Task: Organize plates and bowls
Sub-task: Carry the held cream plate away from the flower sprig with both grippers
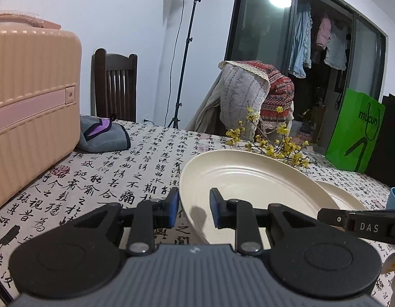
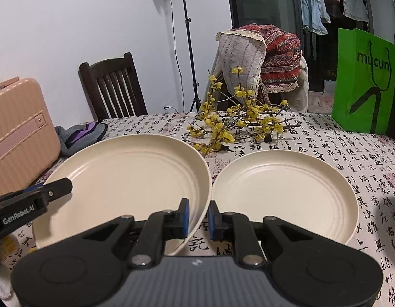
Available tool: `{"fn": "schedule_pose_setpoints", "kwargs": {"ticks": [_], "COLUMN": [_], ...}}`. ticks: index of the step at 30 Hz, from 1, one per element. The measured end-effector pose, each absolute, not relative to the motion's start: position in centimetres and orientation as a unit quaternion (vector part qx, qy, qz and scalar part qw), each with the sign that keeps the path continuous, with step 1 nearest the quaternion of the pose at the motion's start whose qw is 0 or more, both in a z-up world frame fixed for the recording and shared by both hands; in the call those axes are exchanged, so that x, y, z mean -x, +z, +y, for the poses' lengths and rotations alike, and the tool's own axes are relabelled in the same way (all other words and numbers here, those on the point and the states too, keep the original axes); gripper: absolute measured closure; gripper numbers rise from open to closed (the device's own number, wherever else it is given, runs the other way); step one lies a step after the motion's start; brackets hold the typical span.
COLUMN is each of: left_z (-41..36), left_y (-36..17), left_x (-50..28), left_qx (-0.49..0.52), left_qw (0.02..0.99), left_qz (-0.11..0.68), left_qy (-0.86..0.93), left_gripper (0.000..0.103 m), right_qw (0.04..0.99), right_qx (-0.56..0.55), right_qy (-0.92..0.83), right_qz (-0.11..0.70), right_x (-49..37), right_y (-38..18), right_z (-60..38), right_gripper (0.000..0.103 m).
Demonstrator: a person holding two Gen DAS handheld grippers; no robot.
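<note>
While both grippers' jaws pinch the large plate (image 2: 125, 174), left gripper (image 1: 193, 211) at 9 o'clock, right gripper (image 2: 198, 216) at 4, it should travel level onto the small plate (image 2: 284, 192) at 3 o'clock.

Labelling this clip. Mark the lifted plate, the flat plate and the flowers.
Lifted plate (image 2: 125, 171): right wrist view, on its inner base.
Flat plate (image 2: 281, 192): right wrist view, on its inner base.
Flowers (image 2: 238, 120): right wrist view, mid-branch among the yellow blossoms.
</note>
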State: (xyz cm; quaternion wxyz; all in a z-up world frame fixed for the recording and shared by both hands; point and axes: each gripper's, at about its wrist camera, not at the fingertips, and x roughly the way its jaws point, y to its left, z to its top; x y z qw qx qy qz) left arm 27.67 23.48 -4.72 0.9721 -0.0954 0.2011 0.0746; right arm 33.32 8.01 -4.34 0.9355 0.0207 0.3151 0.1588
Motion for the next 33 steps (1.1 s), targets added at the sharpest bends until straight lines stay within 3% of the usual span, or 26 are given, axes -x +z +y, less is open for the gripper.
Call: {"fn": "schedule_pose_setpoints", "kwargs": {"ticks": [33], "left_z": [20.6], "left_y": [-2.6], "left_x": [-24.1], "left_qx": [0.092], "left_qw": [0.973], "left_qz": [0.199], "left_qy": [0.07], "left_gripper": [0.077], "right_qw": [0.939], "right_qx": [-0.037], "right_qy": [0.156], "right_qz": [0.303], "right_x": [-29.3], "right_y": [-2.7], "right_z": [5.0], "right_gripper": [0.089]}}
